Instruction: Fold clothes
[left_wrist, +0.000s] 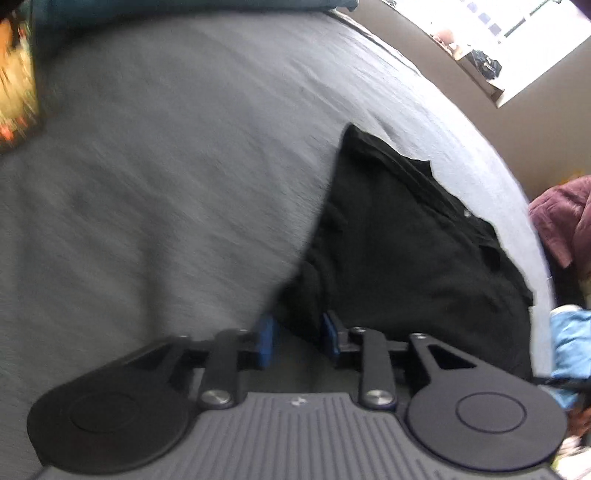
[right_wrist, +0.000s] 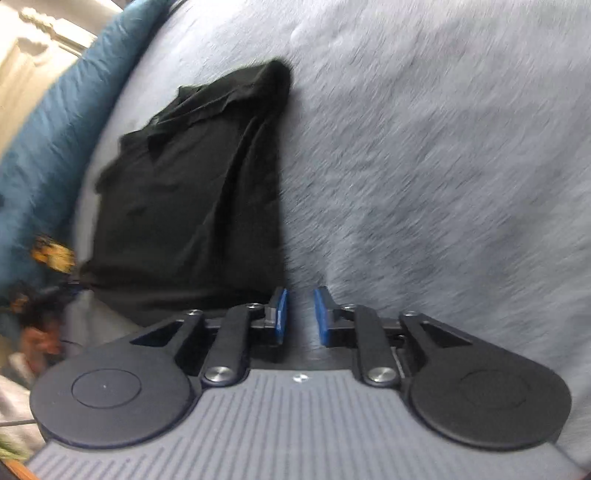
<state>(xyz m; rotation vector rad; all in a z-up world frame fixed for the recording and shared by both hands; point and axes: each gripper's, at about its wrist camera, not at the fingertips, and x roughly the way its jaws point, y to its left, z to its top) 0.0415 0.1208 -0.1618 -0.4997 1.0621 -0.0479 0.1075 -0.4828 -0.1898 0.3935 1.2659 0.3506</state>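
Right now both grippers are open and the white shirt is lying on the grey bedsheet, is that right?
Not quite: the shirt is black, not white, as the right wrist view shows. Both the left gripper and right gripper are open, and it lies on the grey bedsheet.

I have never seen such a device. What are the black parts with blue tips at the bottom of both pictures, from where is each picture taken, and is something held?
These are two hand-held grippers; a person carries one in each hand. Each has a small camera that looks forward along its two fingers, so one picture comes from the left gripper and the other from the right gripper. The blue tips are the finger pads.

Both cameras look down on a grey bed sheet. On it lies a partly folded black collared shirt, also seen in the right view.

Both grippers are open. The shirt's edge lies between the left gripper's pads, but they are not closed on it. The right gripper is over bare sheet, beside the shirt. The pictures are blurred.
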